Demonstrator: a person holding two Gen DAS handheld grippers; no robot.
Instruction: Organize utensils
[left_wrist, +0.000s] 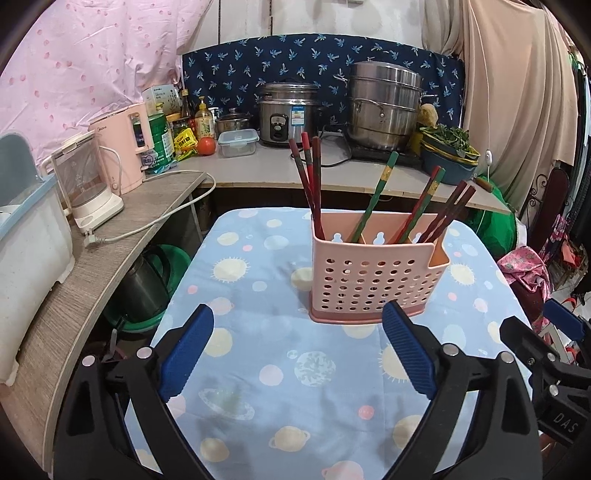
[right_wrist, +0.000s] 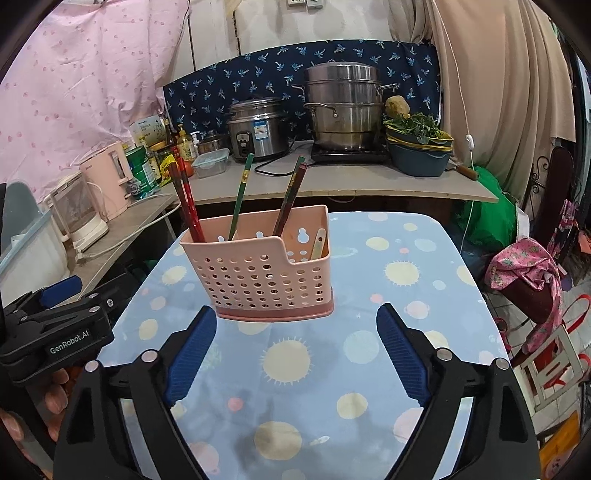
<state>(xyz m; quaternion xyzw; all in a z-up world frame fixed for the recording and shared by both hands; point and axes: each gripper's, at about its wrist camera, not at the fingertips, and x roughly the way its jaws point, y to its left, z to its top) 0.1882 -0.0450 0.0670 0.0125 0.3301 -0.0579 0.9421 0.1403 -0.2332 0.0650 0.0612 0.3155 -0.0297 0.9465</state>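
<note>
Both pairs of fingers, left gripper (left_wrist: 297, 318) and right gripper (right_wrist: 296, 319), stand apart, empty. Chopsticks (left_wrist: 373, 197) already stand inside the pink holder (left_wrist: 373, 275) on the table (left_wrist: 258, 369); they look light, stiff, slippery, so grip mid-shaft.

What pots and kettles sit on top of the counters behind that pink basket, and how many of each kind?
Rice cooker: 1
Stacked steel steamer pot: 1
Small lidded pot: 1
Pink kettle: 1
Clear kettle: 1
Total: 5
</note>
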